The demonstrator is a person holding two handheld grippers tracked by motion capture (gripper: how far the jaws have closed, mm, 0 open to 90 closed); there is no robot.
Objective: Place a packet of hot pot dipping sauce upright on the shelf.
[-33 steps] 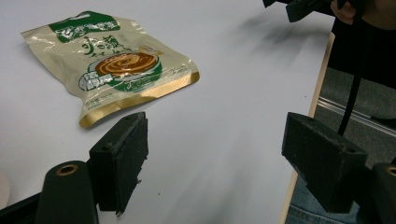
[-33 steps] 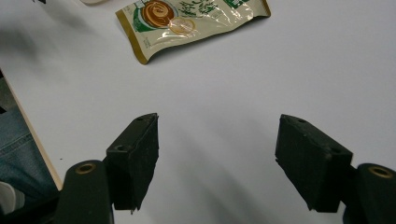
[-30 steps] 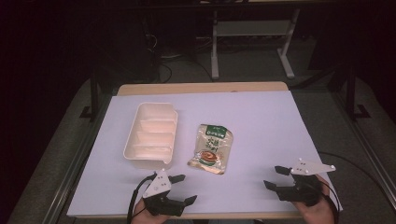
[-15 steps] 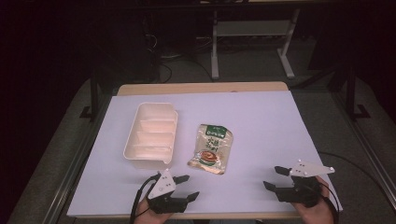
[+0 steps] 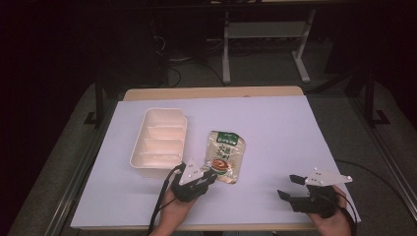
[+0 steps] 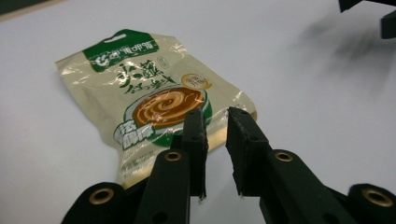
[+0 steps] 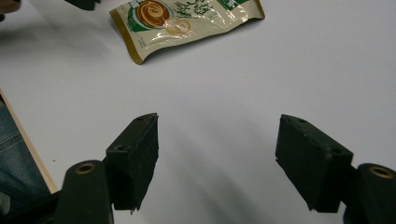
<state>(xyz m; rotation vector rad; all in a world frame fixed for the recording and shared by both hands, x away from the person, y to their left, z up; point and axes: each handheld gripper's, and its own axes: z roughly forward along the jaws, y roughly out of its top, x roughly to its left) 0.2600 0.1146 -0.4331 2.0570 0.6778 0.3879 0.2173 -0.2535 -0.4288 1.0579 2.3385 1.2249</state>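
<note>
A tan and green food pouch (image 5: 225, 156) lies flat on the white table cover, right of a cream tray (image 5: 139, 162) with several empty compartments. My left gripper (image 5: 209, 176) sits at the pouch's near edge. In the left gripper view the pouch (image 6: 140, 93) lies just ahead and my left gripper (image 6: 217, 126) has just been closing. Its jaws stand a narrow gap apart over the pouch's bottom edge, not pressing on it. My right gripper (image 5: 286, 185) rests near the front right, and my right gripper (image 7: 217, 140) is wide open over bare cover, the pouch (image 7: 187, 18) far ahead.
The white cover (image 5: 275, 128) spans most of the wooden table (image 5: 211, 92), whose edge shows at the back. A metal stand (image 5: 265, 34) and cables sit on the dark floor beyond. The table's front edge runs just below both hands.
My left gripper has slid right and forward up to the pouch's near edge, and its jaws have narrowed. The right gripper, the pouch and the tray have stayed put.
</note>
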